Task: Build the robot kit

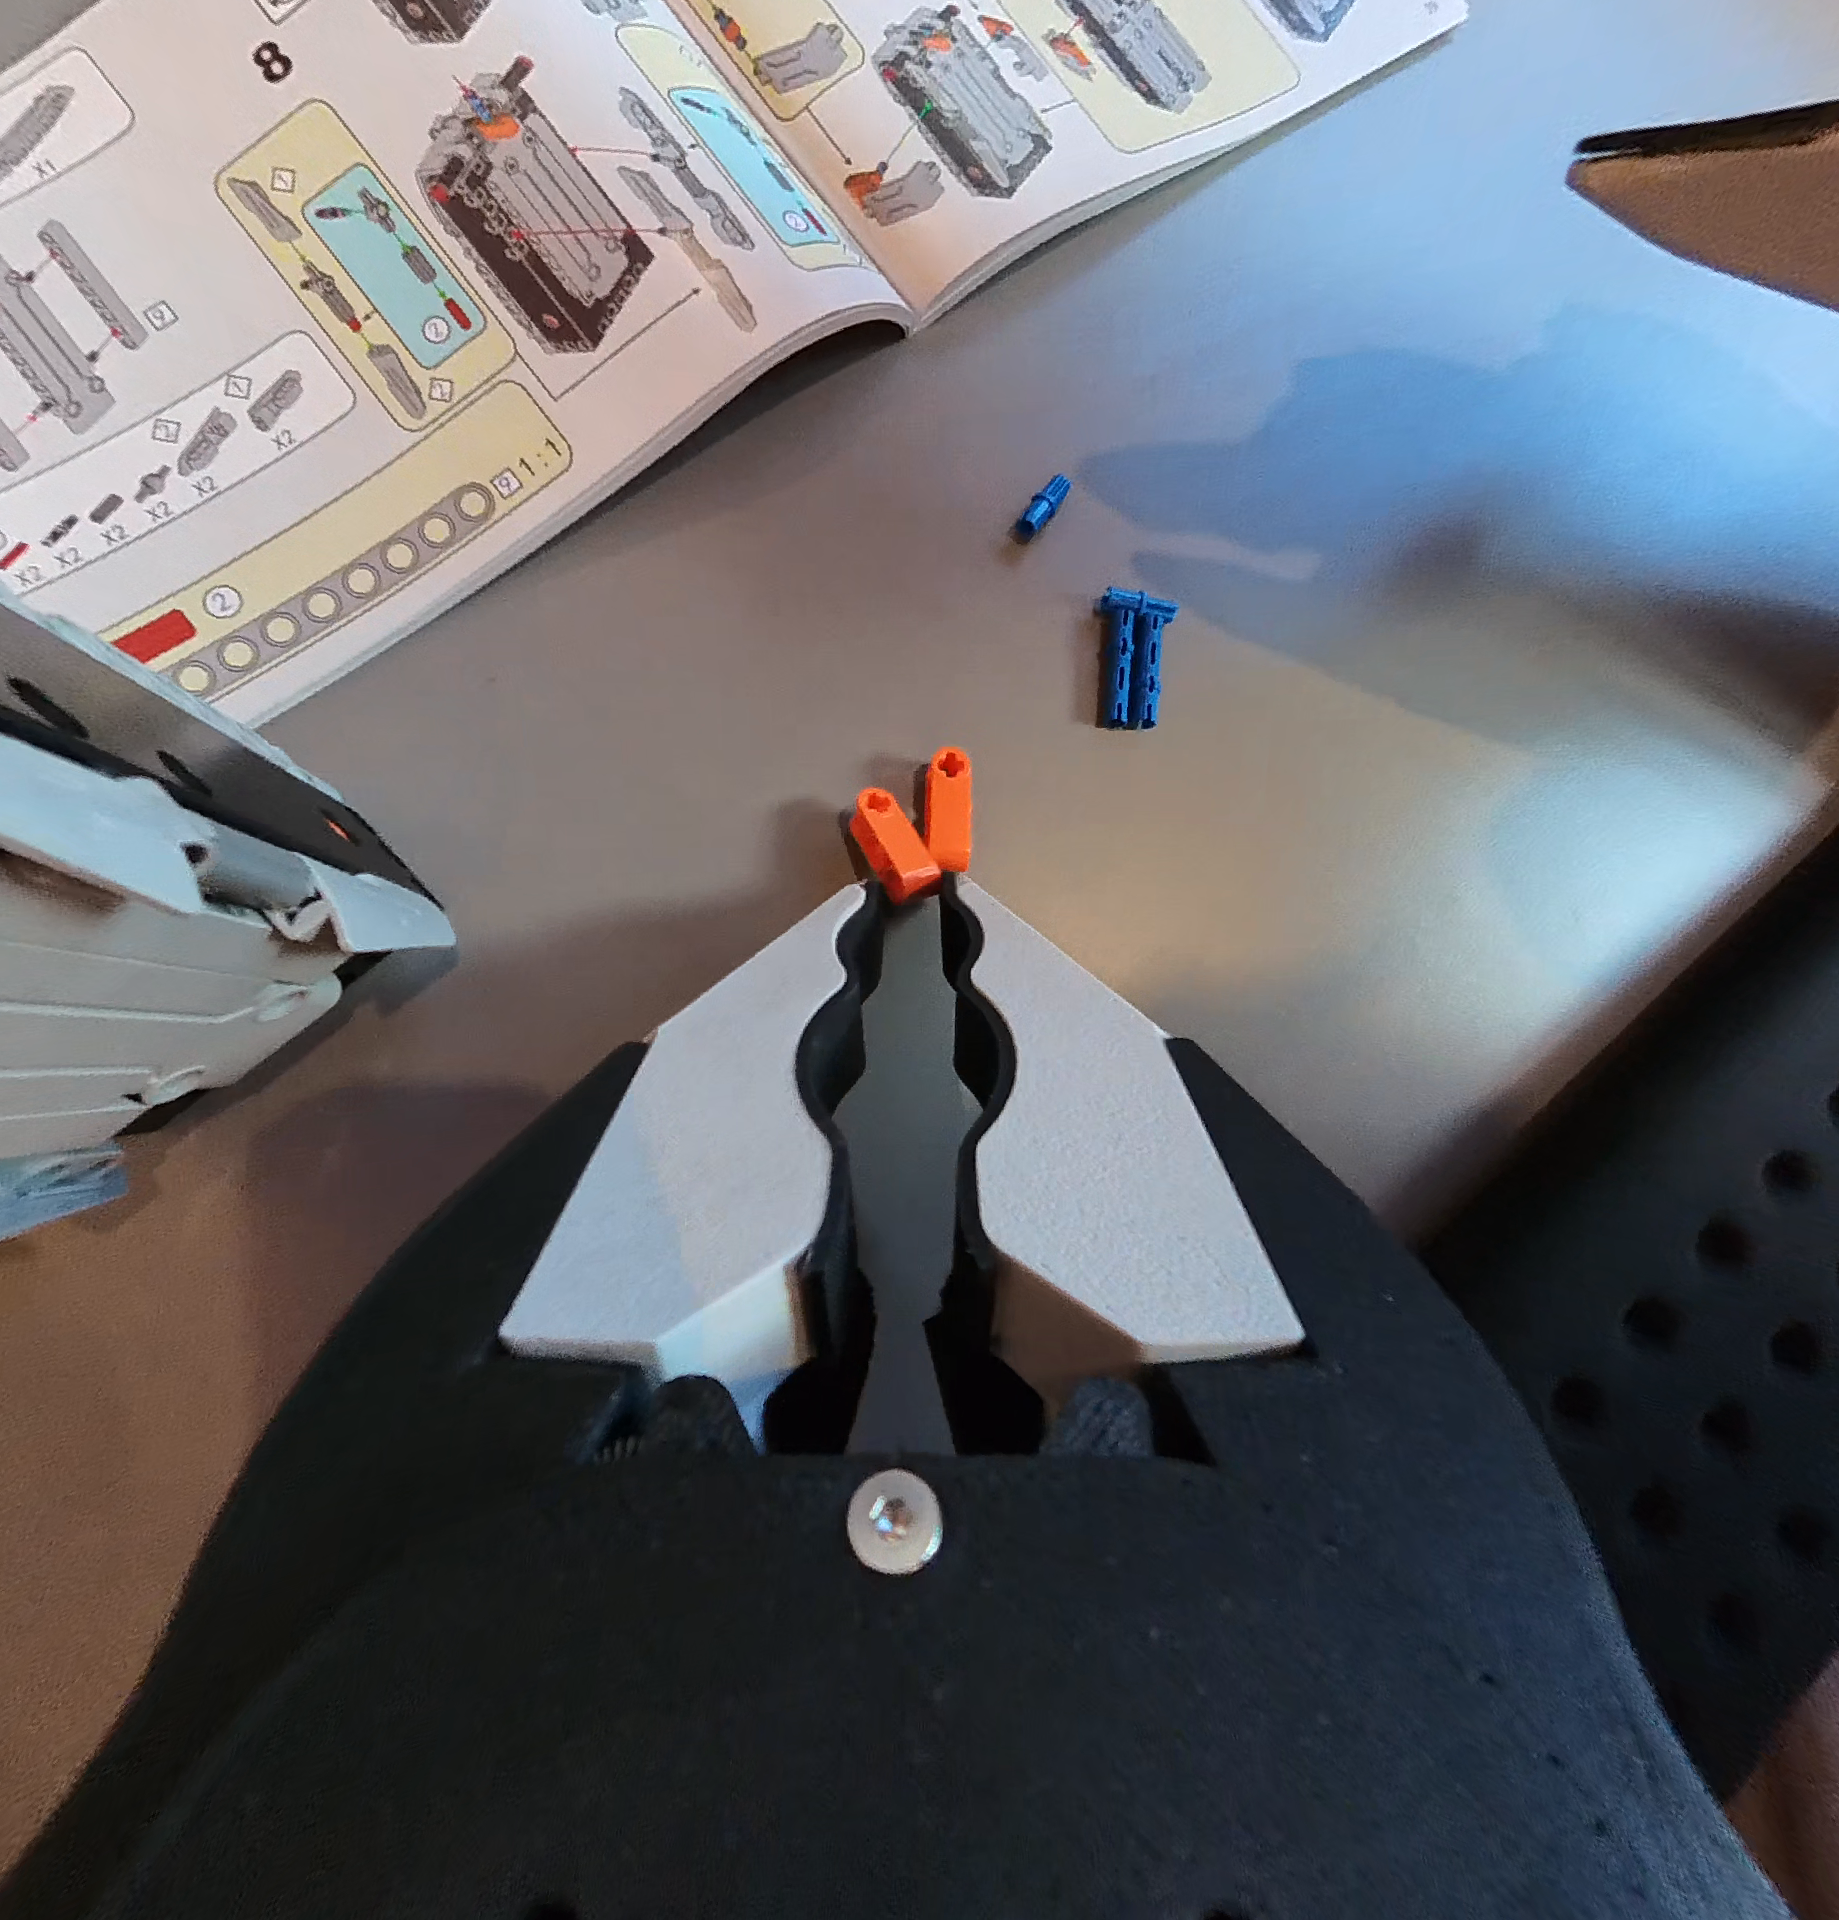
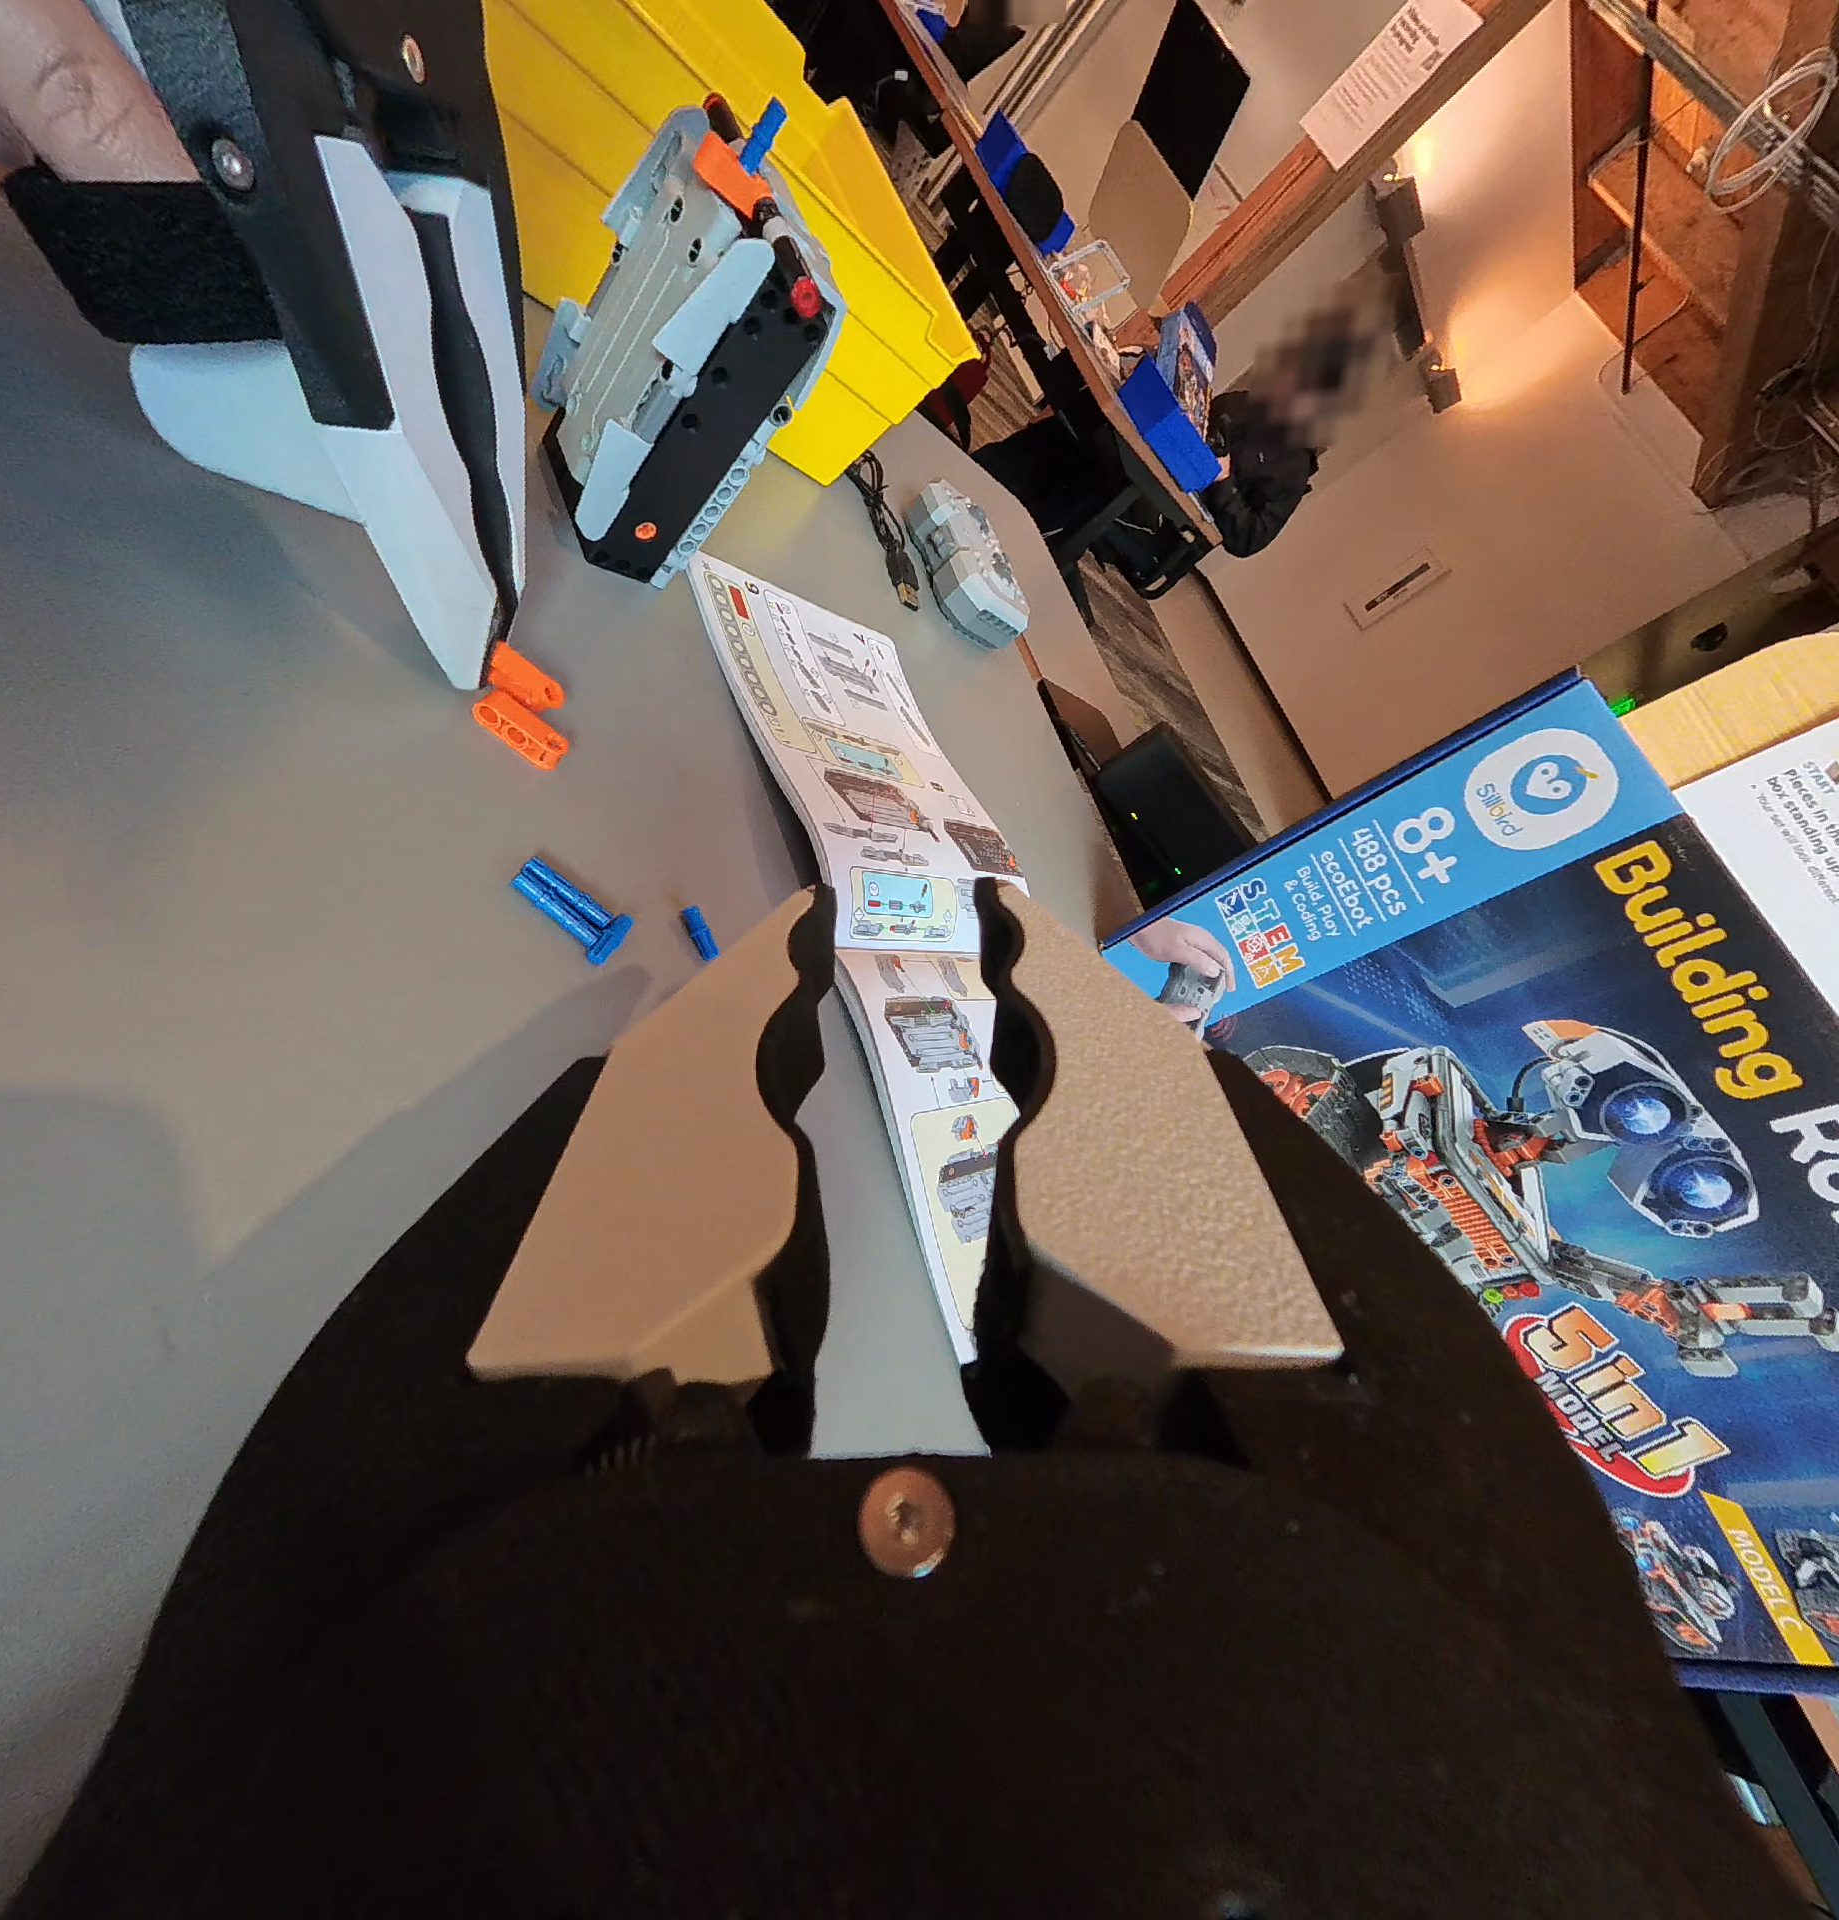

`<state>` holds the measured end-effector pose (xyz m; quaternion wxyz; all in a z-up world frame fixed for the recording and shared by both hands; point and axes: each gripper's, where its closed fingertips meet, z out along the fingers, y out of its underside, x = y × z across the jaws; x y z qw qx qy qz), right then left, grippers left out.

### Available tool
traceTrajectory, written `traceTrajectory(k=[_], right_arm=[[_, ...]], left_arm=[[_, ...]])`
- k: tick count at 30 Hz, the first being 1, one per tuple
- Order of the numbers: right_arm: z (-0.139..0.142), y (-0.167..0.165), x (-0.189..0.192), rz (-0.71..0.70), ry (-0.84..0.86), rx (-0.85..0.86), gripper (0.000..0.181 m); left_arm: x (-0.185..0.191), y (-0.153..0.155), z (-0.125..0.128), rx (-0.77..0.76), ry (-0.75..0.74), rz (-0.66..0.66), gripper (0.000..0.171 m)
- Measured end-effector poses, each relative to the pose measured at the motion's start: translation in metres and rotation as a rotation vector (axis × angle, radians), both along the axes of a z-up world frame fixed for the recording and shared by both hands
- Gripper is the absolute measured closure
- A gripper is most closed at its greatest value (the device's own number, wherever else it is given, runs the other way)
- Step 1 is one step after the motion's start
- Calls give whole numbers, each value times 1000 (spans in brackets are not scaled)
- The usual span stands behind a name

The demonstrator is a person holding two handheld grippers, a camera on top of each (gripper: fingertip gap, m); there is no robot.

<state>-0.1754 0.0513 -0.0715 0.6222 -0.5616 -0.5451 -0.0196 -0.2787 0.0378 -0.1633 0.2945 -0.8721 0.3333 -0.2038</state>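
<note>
My left gripper (image 1: 910, 888) rests its tips on the grey table (image 1: 634, 644), with the jaws nearly together on the near end of an orange connector (image 1: 892, 847). A second orange connector (image 1: 948, 805) lies against it. In the right wrist view the left gripper (image 2: 484, 665) stands tip-down on one orange connector (image 2: 525, 681), with the other (image 2: 520, 732) flat beside it. Two long blue pins (image 1: 1133, 660) and a short blue pin (image 1: 1043, 507) lie farther right. My right gripper (image 2: 899, 904) is open and empty, hovering above the open instruction booklet (image 2: 894, 790).
A grey-and-black block model (image 2: 686, 353) stands behind the left gripper and shows at the left wrist view's left edge (image 1: 167, 935). The booklet (image 1: 479, 312) lies beyond the pieces. A blue product box (image 2: 1517, 1143), yellow bin (image 2: 842, 239), grey controller (image 2: 967, 566) and black cable (image 2: 884, 520) surround them. There is about 15 centimeters between the tips of the two grippers.
</note>
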Motion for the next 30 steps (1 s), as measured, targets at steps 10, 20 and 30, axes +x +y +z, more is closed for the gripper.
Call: traceTrajectory(k=[10,20,30], right_arm=[[10,1,8,-6,28,14,157],[18,10,20,-56,97,23,156],[27,33,50,-193,304,-46,155]], left_arm=[[-15,-1,13,97,59,46,142],[-192,-4,212,862,-15,535,141],[-275,93,161,391,180,341,144]])
